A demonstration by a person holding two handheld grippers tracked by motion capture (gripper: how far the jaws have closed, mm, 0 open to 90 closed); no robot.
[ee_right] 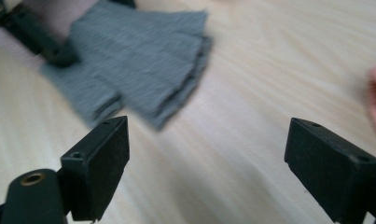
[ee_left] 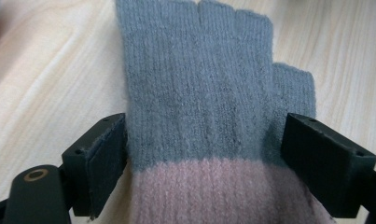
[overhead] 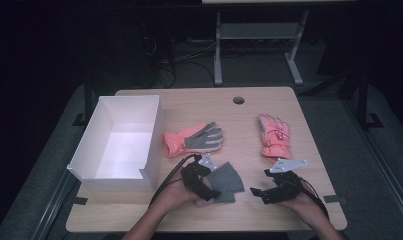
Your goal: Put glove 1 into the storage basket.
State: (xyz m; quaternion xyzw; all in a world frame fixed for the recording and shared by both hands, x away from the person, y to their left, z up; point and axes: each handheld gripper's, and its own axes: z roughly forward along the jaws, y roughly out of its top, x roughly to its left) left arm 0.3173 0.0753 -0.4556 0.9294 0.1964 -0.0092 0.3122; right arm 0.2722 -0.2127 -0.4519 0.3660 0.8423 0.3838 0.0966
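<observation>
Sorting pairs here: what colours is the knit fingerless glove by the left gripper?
Grey knit glove with a dusty pink cuff band; left gripper view shows it best.

Left tongs (overhead: 215, 192) over grey glove (overhead: 226, 181); right tongs (overhead: 257, 192) apart.

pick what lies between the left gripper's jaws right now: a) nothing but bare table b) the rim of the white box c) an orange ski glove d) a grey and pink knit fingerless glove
d: in the left gripper view the grey and pink knit glove lies flat on the table between the left gripper's open jaws.
</observation>
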